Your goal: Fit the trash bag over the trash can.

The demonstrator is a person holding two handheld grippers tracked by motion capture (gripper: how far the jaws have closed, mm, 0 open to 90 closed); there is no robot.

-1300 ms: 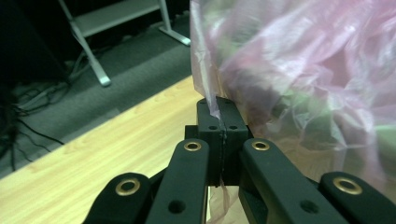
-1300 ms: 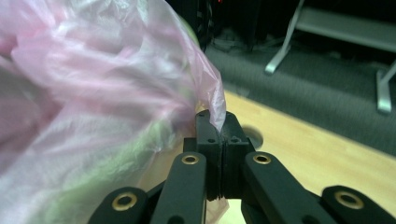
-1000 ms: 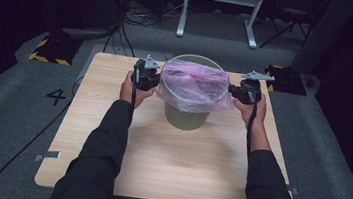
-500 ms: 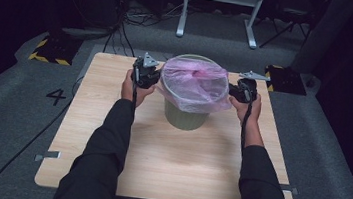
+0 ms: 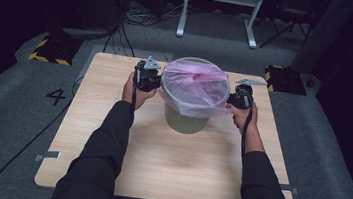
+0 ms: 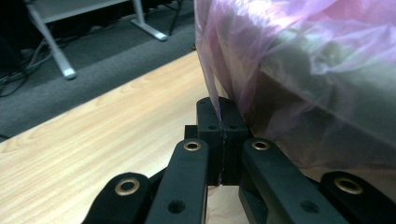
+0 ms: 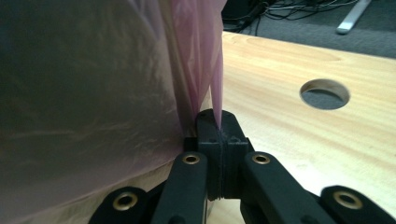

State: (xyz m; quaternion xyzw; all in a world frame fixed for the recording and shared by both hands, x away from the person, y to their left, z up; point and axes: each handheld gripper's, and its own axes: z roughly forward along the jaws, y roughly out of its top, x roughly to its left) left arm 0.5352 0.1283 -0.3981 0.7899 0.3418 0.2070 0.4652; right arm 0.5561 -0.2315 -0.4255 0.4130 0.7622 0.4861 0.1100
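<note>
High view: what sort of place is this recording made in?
Probably a lab or studio set up for recording, not a home: a bare wooden table on grey carpet marked with a 4, loose cables and hazard-striped blocks on the floor, dark surroundings.

Both grippers (image 5: 147,76) (image 5: 240,98) clamped shut.

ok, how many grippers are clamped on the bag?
2. The left gripper pinches the pink bag at the bin's left side, the right gripper at its right side.
</note>
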